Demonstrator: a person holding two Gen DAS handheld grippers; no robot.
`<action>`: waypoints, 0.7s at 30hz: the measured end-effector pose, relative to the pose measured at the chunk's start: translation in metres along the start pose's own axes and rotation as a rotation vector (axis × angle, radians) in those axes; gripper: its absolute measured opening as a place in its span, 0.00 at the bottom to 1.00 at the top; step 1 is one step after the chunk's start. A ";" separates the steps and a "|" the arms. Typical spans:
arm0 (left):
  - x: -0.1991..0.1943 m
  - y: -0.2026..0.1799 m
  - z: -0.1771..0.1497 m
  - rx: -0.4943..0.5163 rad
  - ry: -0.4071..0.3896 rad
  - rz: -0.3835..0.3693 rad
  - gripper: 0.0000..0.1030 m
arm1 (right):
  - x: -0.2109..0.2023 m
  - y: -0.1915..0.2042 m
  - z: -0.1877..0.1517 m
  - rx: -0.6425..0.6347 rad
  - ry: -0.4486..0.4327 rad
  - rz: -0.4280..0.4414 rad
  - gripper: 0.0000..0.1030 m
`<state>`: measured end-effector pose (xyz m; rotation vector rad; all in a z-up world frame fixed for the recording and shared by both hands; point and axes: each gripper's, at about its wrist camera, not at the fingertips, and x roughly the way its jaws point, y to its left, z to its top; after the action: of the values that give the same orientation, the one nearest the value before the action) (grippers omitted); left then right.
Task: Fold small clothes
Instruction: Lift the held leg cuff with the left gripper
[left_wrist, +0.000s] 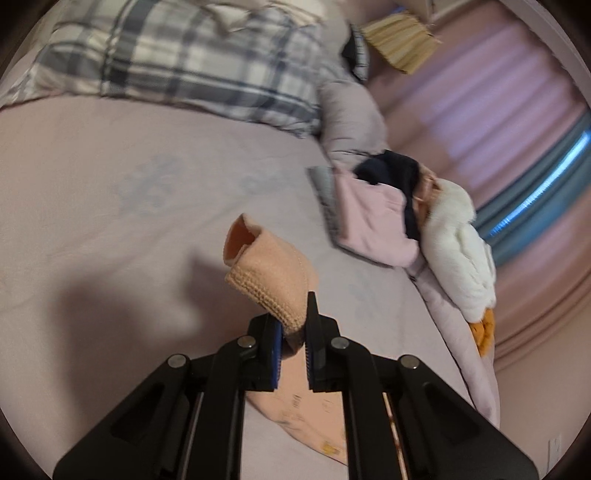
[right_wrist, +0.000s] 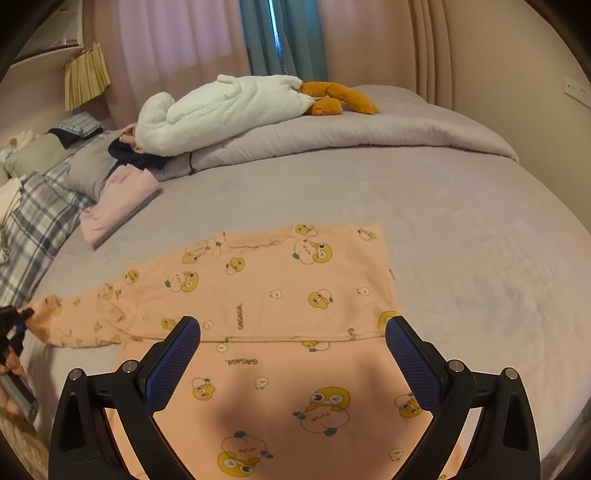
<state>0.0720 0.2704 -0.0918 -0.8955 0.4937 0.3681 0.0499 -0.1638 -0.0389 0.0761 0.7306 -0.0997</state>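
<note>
Left wrist view is showing you the left gripper (left_wrist: 295, 325) clamped on the ribbed cuff of the sleeve (left_wrist: 269, 273); the cuff end is curling up and open beyond the fingertips, and the rest of the fabric is trailing down under the gripper to the bed (left_wrist: 110, 184). You are holding it at the cuff because, as I judge it, that gives you the far end of the sleeve to swing across the body of the shirt for the next fold.

Right wrist view is giving you what the left cannot: the whole peach shirt (right_wrist: 277, 280) with its cartoon print, lying flat near the front edge of the bed, the lower part apparently already turned over along a hemmed edge, and the sleeve stretching out to the left where the other gripper is pinching it at the picture's border. Your right gripper (right_wrist: 293, 354) is hanging with its jaws wide apart above the shirt, gripping nothing, probably placed to pin or catch the fabric once the sleeve comes over.

Only the left view is showing how the cuff is sitting in the pads. Both views are showing the folded pink clothes (right_wrist: 118, 206), the dark garment (left_wrist: 391, 173) and the white plush toy (right_wrist: 221, 110) well apart from the shirt, on the rolled quilt (right_wrist: 369, 136) side.
</note>
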 end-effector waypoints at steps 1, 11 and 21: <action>-0.001 -0.008 -0.003 0.018 0.003 -0.013 0.09 | -0.001 -0.001 0.000 0.004 -0.003 -0.001 0.97; -0.008 -0.054 -0.029 0.111 0.050 -0.105 0.09 | -0.009 -0.012 0.001 0.034 -0.027 0.008 0.97; -0.021 -0.104 -0.070 0.268 0.132 -0.202 0.09 | -0.009 -0.019 0.000 0.049 -0.028 0.021 0.97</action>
<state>0.0887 0.1519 -0.0496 -0.7039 0.5542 0.0554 0.0406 -0.1817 -0.0336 0.1293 0.6993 -0.0985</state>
